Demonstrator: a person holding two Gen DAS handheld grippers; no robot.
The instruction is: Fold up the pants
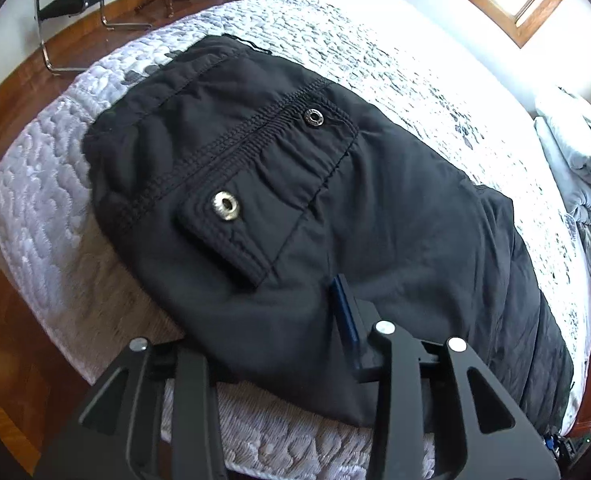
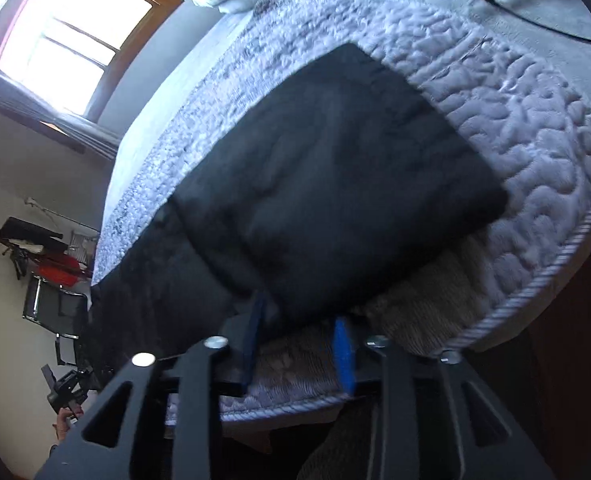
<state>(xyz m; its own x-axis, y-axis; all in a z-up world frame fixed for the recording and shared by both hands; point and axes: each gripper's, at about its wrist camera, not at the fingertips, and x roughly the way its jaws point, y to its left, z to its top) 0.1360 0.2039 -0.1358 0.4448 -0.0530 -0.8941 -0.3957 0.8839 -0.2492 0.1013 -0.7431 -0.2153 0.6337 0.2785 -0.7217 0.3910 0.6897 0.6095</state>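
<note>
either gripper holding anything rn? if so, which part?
Nothing is clearly held. The right gripper is open at the near edge of the folded black pants, one finger on the fabric. The left gripper shows only one finger over the pants; grip unclear.

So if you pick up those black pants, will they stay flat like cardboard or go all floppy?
Probably floppy: the black pants wrinkle and drape softly over the edge of the quilted bedspread. They look puffy and padded, so the fold may spring open a bit. The metal snaps add little weight, and the cloth looks smooth, so it might slide in the right gripper.
</note>
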